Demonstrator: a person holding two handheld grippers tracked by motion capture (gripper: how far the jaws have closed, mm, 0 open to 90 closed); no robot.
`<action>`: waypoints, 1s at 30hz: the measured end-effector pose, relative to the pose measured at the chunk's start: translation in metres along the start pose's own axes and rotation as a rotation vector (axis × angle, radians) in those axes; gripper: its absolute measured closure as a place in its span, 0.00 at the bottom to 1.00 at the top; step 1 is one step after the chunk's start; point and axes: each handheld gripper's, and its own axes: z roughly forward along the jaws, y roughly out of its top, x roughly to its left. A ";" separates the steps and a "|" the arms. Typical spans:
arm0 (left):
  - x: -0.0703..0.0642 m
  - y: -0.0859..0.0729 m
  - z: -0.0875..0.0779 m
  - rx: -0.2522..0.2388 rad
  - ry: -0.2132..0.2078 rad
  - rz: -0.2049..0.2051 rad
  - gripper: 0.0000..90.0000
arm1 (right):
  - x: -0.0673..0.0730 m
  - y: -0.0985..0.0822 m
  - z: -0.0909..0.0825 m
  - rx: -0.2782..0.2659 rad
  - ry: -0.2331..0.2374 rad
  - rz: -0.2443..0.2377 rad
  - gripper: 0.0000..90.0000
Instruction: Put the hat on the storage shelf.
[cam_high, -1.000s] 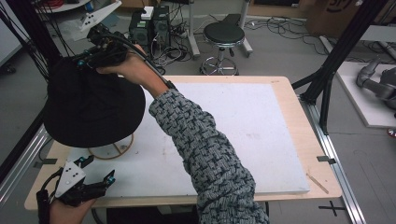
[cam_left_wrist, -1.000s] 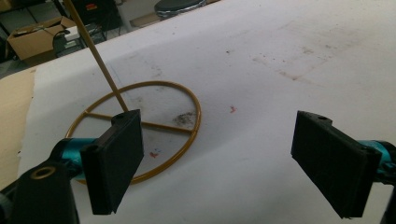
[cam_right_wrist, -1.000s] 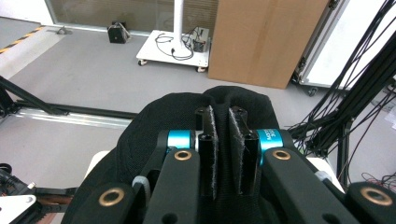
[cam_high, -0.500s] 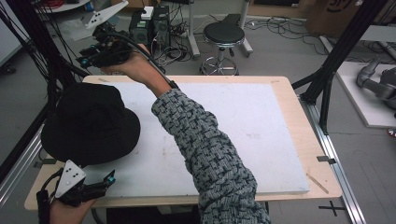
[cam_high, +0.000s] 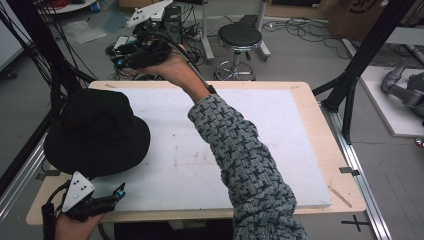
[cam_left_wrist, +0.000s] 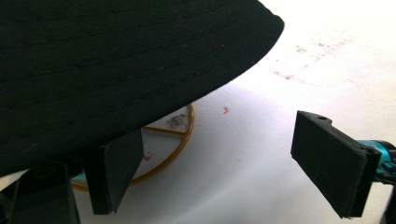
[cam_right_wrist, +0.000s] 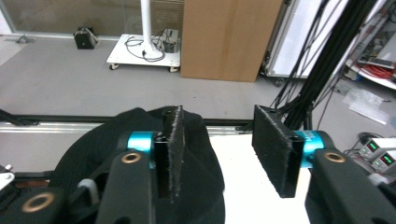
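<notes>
Your right tool (cam_high: 131, 52) is held high above the bench's (cam_high: 320, 145) far edge, at about 11 o'clock from the centre of the white mat (cam_high: 210, 145) in the high view. Its jaws stand well apart and hold nothing; in the right gripper view the gap between the two black pads (cam_right_wrist: 275, 149) is bare, with grey floor and the mat behind it. Your right sleeve (cam_high: 245, 160) crosses the mat from 6 o'clock up toward that tool. Your left tool (cam_high: 102, 200) sits low at the bench's near-left corner, at about 7 o'clock, with its grey plate (cam_high: 76, 186) uppermost. Its jaws are also wide open and grip nothing. In the left gripper view one pad (cam_left_wrist: 334, 161) stands clear over the white mat at 4 o'clock, while the other sits at 7 o'clock just under the edge of the hat brim; contact with the brim cannot be confirmed. The black hat (cam_high: 97, 132) lies crown up on the left part of the mat, at 9 o'clock, its brim overhanging the bench's left edge. In the left gripper view a thin yellow ring (cam_left_wrist: 180, 140) lies on the mat, partly covered by the brim. A round black stool (cam_high: 240, 37) stands on the floor beyond the bench at 12 o'clock.
</notes>
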 end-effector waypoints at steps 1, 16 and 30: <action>-0.001 0.000 0.000 0.002 -0.005 0.003 0.19 | -0.001 -0.003 -0.005 -0.001 -0.006 0.010 0.55; -0.007 0.003 0.004 -0.007 -0.035 0.018 0.20 | -0.024 -0.060 -0.074 -0.019 -0.167 0.110 0.29; -0.012 0.007 0.010 -0.008 -0.054 0.013 0.19 | -0.030 -0.100 -0.133 -0.032 -0.278 0.168 0.18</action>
